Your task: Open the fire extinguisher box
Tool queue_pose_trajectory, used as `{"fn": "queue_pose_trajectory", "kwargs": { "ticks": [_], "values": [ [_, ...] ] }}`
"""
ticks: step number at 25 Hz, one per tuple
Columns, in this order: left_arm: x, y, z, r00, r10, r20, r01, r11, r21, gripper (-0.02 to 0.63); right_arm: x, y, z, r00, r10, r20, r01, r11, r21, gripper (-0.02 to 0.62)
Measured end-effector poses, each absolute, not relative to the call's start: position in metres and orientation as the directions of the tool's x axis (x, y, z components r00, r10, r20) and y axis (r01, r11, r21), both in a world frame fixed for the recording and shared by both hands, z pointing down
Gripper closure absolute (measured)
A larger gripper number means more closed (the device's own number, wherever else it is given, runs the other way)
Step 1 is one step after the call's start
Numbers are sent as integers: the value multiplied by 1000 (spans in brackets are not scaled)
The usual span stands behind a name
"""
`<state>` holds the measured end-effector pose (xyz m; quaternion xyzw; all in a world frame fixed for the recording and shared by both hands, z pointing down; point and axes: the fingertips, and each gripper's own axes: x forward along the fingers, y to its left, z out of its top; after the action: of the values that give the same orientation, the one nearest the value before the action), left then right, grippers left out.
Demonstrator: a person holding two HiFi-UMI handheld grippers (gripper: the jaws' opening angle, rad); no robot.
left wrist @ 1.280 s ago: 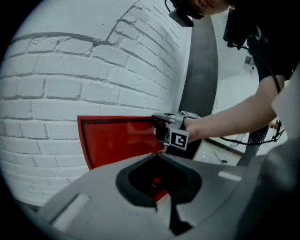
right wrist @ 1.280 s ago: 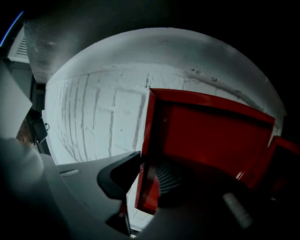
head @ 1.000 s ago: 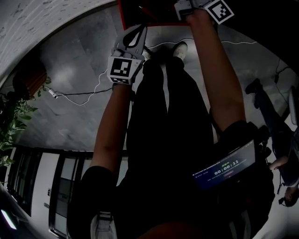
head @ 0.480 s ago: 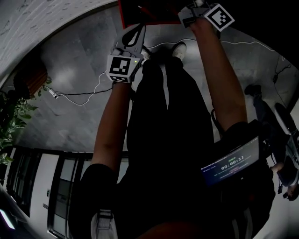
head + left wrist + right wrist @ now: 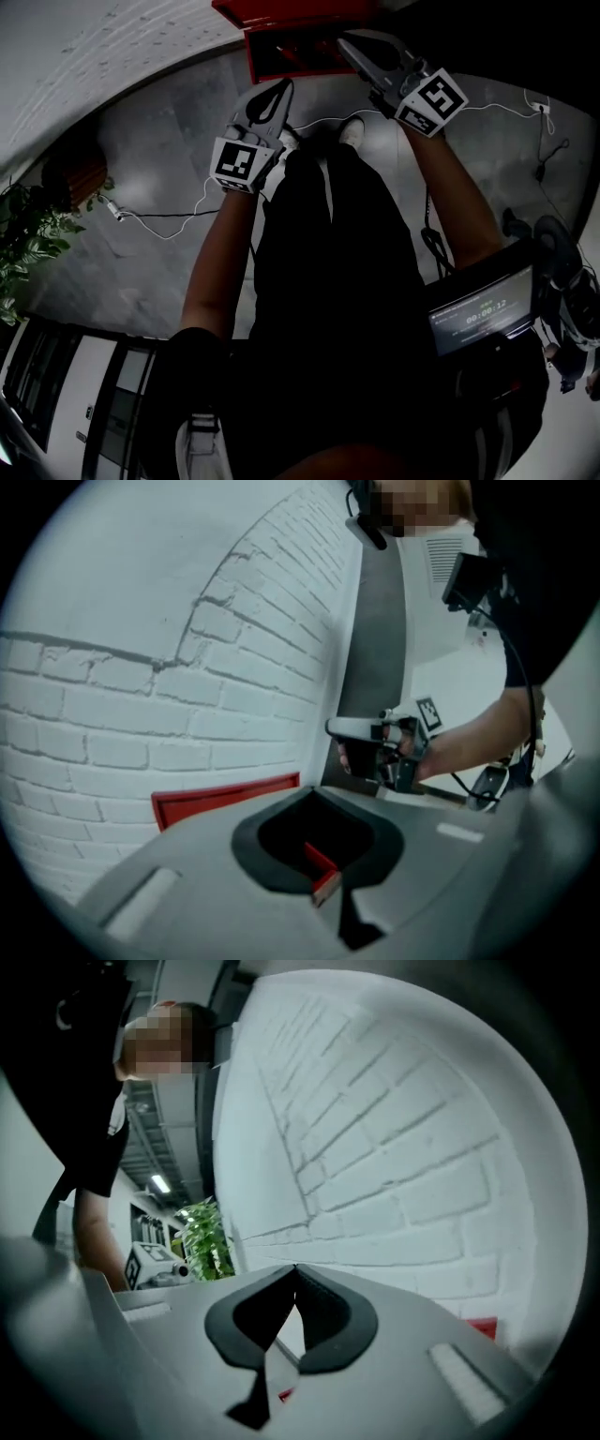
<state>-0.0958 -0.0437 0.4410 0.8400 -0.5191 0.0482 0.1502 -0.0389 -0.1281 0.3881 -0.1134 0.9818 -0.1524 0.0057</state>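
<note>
**Surroundings.** The fire extinguisher box [image 5: 286,52] stands at the foot of a white brick wall [image 5: 141,696], at the top edge of the head view. Below the box in that view lies a grey floor [image 5: 159,159]. A white cable [image 5: 178,211] runs over the floor to the lower left of the box. A green plant [image 5: 23,234] stands well apart from the box, at the far left. A lit screen [image 5: 483,314] hangs at the person's side, well apart to the lower right. The person's dark trousers [image 5: 328,281] and both forearms fill the middle of the head view and hide the floor directly below the box.

**Box.** The box is red. A brighter strip runs along its top, with a darker red face beneath (whether the door stands ajar cannot be told).

**Grippers.**
- The left gripper [image 5: 279,87] points at the box's lower edge, and its jaw tips meet. A small red part shows in the hollow behind the tips; contact with it cannot be told.
- The right gripper [image 5: 345,42] overlaps the box's lower right edge in the head view. Its jaws have just been closing and now stand together with nothing between them.
</note>
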Motion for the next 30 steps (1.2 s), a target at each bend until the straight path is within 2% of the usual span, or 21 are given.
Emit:
{"fn": "queue_pose_trajectory", "kwargs": {
  "ticks": [6, 13, 30],
  "values": [
    [-91, -21, 345, 478, -865, 153, -874, -450, 186, 601, -37, -49, 312, -992, -106, 63, -117, 972, -205, 586],
    [-70, -2, 258, 540, -835, 107, -840, -526, 132, 601, -27, -6, 248, -991, -117, 71, -128, 974, -185, 586],
    [-49, 21, 185, 598, -801, 26, -797, -592, 118, 601, -31, 15, 170, -992, -127, 24, -129, 986, -103, 586]
  ]
}}
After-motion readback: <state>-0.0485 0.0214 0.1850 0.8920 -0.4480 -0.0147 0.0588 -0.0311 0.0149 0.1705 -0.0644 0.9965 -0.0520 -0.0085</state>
